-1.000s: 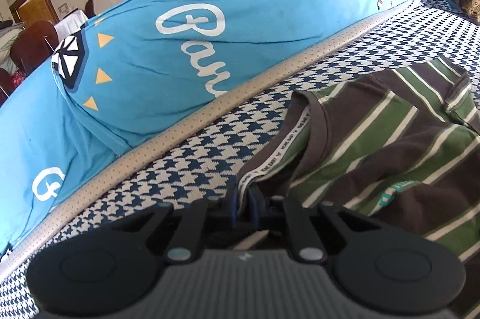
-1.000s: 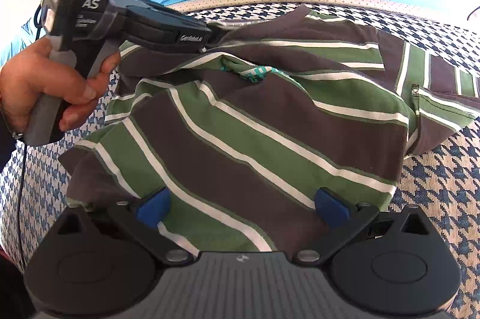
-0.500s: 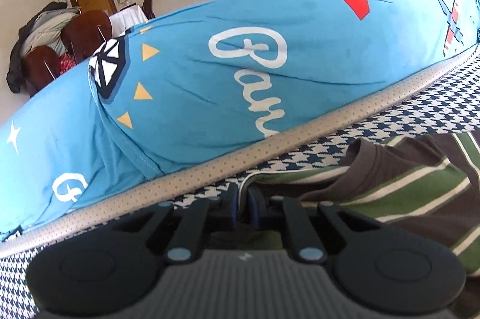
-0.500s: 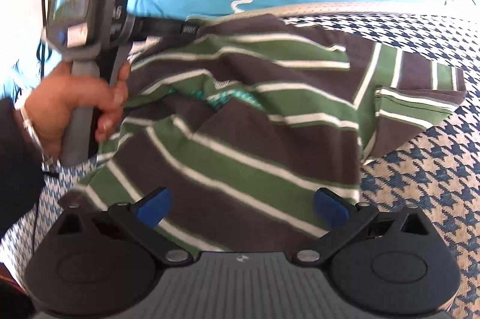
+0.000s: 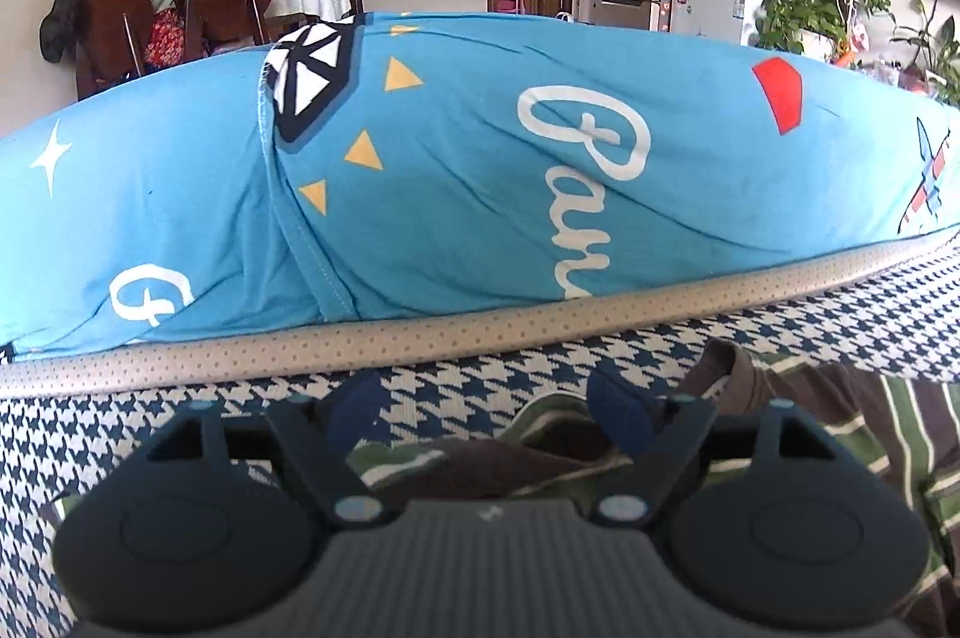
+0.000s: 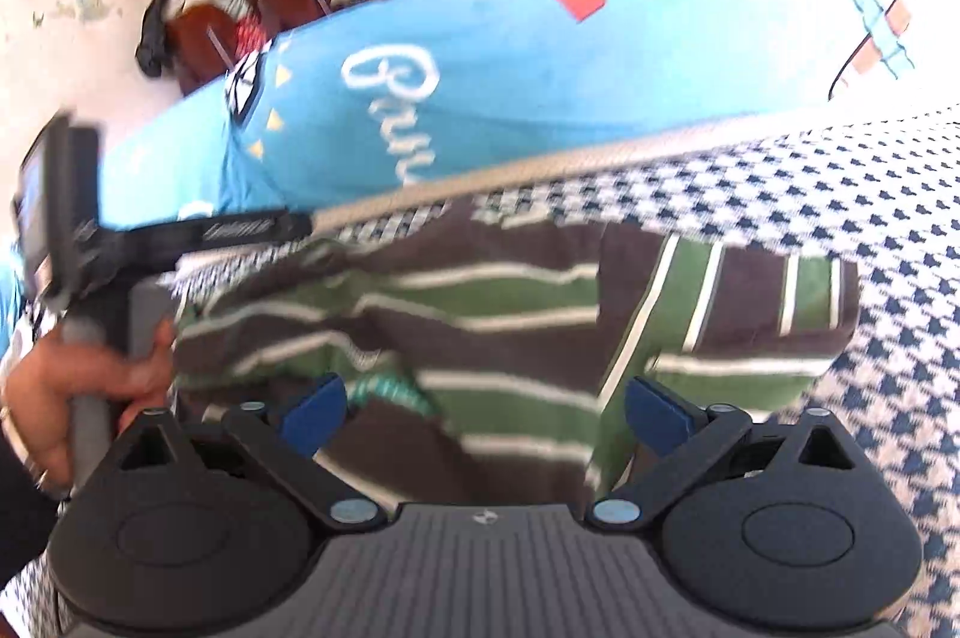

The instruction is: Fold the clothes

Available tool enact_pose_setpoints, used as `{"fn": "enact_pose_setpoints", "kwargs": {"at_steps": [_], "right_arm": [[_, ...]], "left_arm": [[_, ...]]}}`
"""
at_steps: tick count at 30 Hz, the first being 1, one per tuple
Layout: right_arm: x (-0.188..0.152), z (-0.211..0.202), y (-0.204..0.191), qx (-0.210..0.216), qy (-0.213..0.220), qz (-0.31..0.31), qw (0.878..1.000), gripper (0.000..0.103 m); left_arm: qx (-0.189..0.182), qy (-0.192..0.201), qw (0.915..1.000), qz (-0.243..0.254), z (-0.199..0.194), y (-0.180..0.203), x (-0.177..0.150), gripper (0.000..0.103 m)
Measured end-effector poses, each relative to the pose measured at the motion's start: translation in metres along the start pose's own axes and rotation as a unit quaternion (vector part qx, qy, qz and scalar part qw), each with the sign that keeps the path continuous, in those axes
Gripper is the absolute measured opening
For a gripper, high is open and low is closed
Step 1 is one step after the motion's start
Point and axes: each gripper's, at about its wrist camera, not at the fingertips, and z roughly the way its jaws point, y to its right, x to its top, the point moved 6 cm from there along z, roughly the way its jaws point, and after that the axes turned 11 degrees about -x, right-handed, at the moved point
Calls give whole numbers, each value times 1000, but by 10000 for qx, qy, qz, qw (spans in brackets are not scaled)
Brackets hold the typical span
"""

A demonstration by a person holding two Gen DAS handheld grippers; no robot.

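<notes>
Striped shirt (image 6: 510, 314) lies folded on the houndstooth cover (image 6: 840, 194), its far edge near the beige piping (image 5: 420, 338) under the blue printed cushion (image 5: 480, 170). Left tool (image 5: 489, 413) opening, pads off the cloth, a rumpled shirt edge low between them. Right tool (image 6: 486, 413) wide, starting to close, gripping nothing, shirt below. Bare cover lies open right of the shirt. A hand (image 6: 78, 386) holds the left tool's handle.

white script "Ban" on blue cover (image 5: 480, 170)
</notes>
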Motion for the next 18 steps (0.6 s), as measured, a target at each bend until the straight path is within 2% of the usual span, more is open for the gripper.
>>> {"fn": "enact_pose_setpoints", "kwargs": {"at_steps": [1,5,8,18], "right_arm": [[5,2,4,3,89,50,9999,95],[21,17,13,-5,333,86,9994,77],[28,30,17,-7,403,68,9992,68],[47,62,20,15,743,-123,9972,68]], "left_arm": [[-25,-2,10000,-81,-4,-2,-1,79],[-103,-27,9992,-387,-21,-12,-8,88],[-110,-59,9984,-557,-31,-18,-17,88],[-41,-231,9948,-996,-62,-32,-47,90]]}}
